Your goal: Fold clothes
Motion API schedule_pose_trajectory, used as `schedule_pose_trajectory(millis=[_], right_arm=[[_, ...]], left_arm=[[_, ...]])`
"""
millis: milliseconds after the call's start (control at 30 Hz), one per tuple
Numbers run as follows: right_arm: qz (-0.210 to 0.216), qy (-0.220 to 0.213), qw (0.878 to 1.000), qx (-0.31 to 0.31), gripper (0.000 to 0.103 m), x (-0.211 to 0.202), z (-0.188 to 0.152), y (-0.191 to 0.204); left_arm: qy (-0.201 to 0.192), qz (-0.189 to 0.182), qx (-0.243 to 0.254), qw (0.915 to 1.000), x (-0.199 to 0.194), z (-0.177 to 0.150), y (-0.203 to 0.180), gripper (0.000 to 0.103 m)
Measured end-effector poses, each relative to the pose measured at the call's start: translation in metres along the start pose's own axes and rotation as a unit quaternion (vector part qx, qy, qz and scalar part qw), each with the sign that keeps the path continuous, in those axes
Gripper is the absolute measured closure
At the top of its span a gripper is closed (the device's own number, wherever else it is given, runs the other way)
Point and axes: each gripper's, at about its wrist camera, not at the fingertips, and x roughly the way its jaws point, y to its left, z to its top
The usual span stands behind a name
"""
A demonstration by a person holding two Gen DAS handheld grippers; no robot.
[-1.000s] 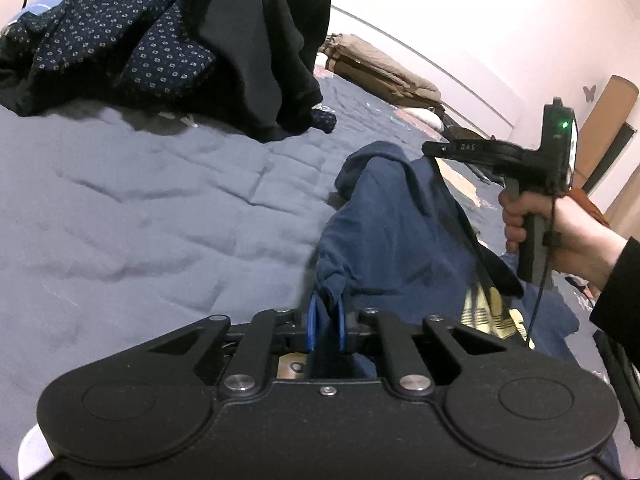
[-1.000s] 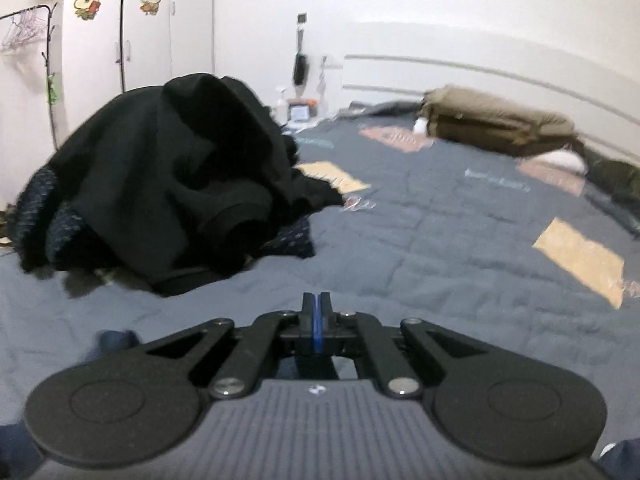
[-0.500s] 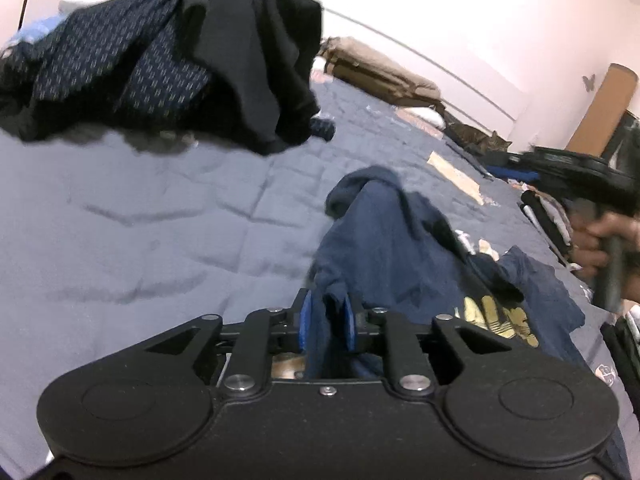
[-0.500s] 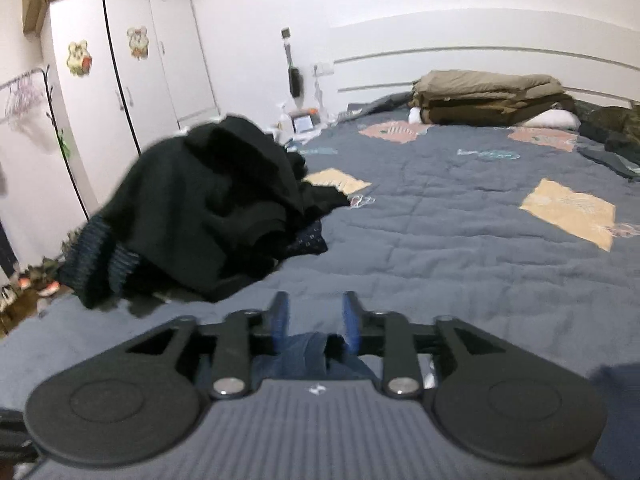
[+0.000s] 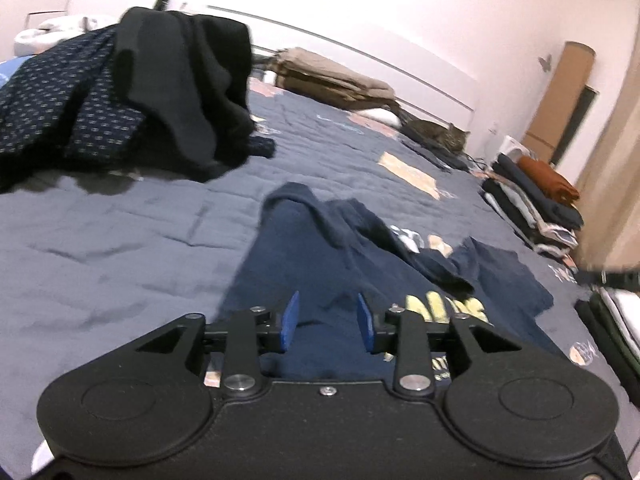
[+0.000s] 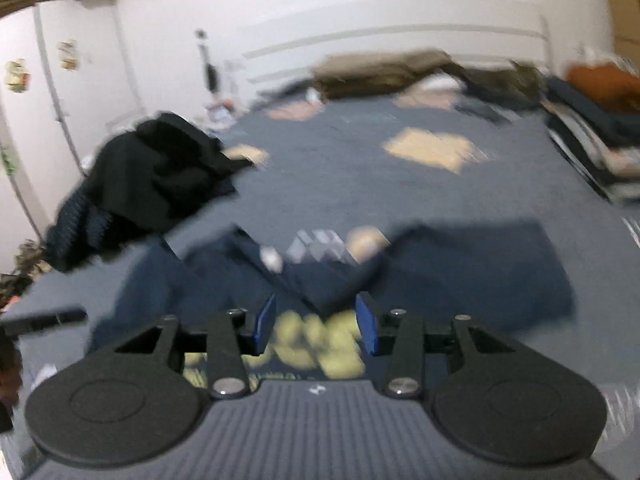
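My navy T-shirt [image 5: 320, 256] lies rumpled on the grey-blue quilt [image 5: 112, 240], straight ahead of both tools. One sleeve is bunched into a raised hump at the far end, a dark fold runs diagonally across the chest, and yellow lettering [image 5: 444, 304] peeks out below it — partly covered. My left gripper [image 5: 327, 322] sits spread apart over the shirt's near hem, nothing between its blue pads [image 5: 289, 322]. My right gripper [image 6: 316, 328] is likewise released, hovering above the print; that view is blurred. A heap of dark clothes [image 5: 132, 96] sits well apart, far left.
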Motion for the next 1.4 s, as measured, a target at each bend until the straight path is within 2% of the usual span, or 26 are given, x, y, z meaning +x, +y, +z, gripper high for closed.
schedule_pose_trajectory(millis=[233, 333, 500, 667, 733, 833, 1133, 1400], right_arm=[[-0.047, 0.04, 0.997, 0.045, 0.06, -0.055, -0.072, -0.04], [-0.052, 0.05, 0.994, 0.076, 0.06, -0.079, -0.095, -0.053], [-0.051, 0.071, 0.993, 0.081, 0.06, -0.114, -0.123, -0.06], [-0.039, 0.08, 0.993, 0.078, 0.06, -0.136, -0.136, -0.058], [-0.032, 0.081, 0.993, 0.073, 0.06, -0.143, -0.138, -0.054], [-0.025, 0.082, 0.994, 0.065, 0.06, -0.152, -0.141, -0.048], [-0.016, 0.101, 0.994, 0.048, 0.06, -0.17, -0.157, -0.036], [-0.013, 0.109, 0.993, 0.048, 0.06, -0.183, -0.173, -0.033]], left_arm=[[0.016, -0.018, 0.022, 0.9995, -0.017, -0.015, -0.03, 0.068], [0.023, -0.025, 0.03, 0.999, -0.026, -0.022, -0.043, 0.068], [0.036, -0.036, 0.044, 0.9978, -0.041, -0.034, -0.065, 0.068], [0.06, -0.039, 0.056, 0.9959, -0.073, -0.061, -0.091, 0.066], [0.069, -0.034, 0.067, 0.9948, -0.085, -0.072, -0.098, 0.059], [0.081, -0.024, 0.076, 0.9935, -0.105, -0.087, -0.105, 0.057], [0.103, 0.002, 0.075, 0.9918, -0.152, -0.116, -0.105, 0.053], [0.12, 0.033, 0.063, 0.9901, -0.177, -0.134, -0.091, 0.053]])
